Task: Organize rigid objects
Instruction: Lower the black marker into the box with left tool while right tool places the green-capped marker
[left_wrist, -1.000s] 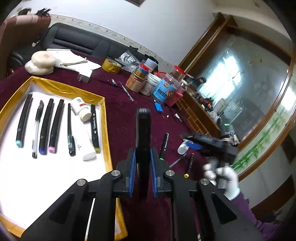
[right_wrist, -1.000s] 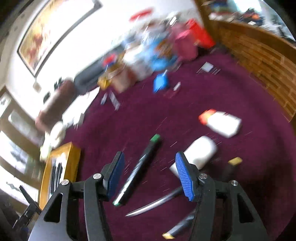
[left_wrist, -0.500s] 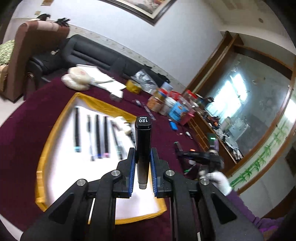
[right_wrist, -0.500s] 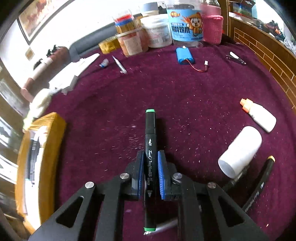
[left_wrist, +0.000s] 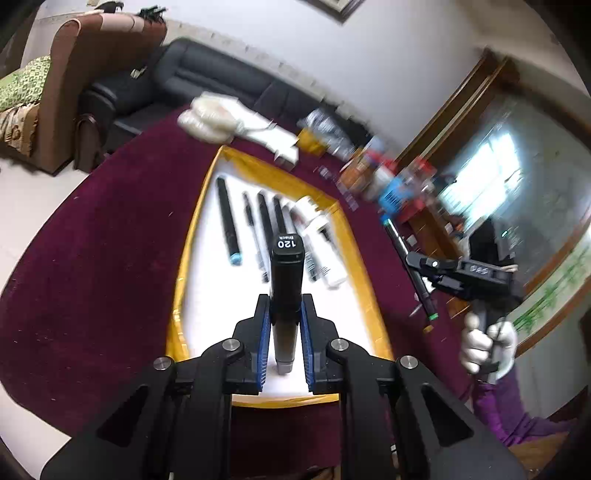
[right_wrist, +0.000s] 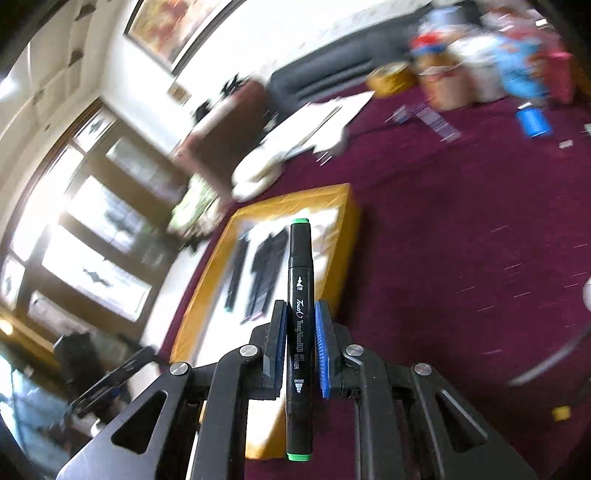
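Right gripper (right_wrist: 300, 343) lifted green-capped marker (right_wrist: 300, 295); left view shows gloved hand (left_wrist: 485, 341).

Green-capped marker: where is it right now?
Green-capped marker sits clamped in the right gripper, held off the maroon tablecloth, beside the gold-rimmed tray.

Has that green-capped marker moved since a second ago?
Yes. The green-capped marker left the maroon cloth; the right tongs now carry it toward the gold-rimmed tray.

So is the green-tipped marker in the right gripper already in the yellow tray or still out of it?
Out. The green-tipped marker is clamped in the right gripper, held above the table beside the yellow tray, not lying in it.
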